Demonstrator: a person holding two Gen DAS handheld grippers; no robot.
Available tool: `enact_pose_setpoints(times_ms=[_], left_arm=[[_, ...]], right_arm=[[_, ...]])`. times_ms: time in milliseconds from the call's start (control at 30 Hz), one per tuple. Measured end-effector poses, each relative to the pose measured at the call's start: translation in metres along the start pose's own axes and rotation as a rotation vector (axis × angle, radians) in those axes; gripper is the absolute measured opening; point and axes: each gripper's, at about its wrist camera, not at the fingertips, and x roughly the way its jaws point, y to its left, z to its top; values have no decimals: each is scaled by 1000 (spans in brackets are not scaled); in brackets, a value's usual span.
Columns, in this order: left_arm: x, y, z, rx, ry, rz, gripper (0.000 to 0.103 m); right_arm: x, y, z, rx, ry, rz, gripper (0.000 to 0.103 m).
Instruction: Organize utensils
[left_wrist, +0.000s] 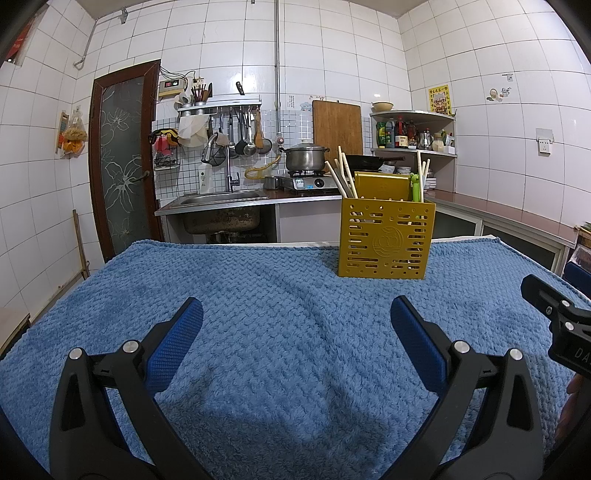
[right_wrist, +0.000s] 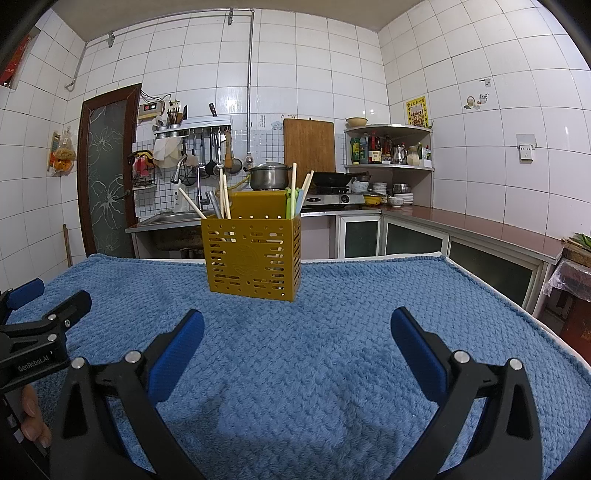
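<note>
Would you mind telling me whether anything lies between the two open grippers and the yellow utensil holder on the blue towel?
Nothing visible does. Only bare blue towel lies between the right gripper and the yellow utensil holder, and likewise ahead of the left gripper. Both grippers are open and empty.

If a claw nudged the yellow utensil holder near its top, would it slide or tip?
The yellow utensil holder looks like thin perforated plastic, so probably light. It stands tall on the plush blue towel, which likely grips its base, so a high push may tip it rather than slide it. The chopsticks lean loosely and would likely shift.
</note>
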Motion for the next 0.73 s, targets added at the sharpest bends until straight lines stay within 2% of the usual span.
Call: enact_pose_setpoints(times_ms=[733], left_arm=[[5,2,0,-5,24,-4,98]], right_arm=[[0,0,0,-1,-1,0,99]])
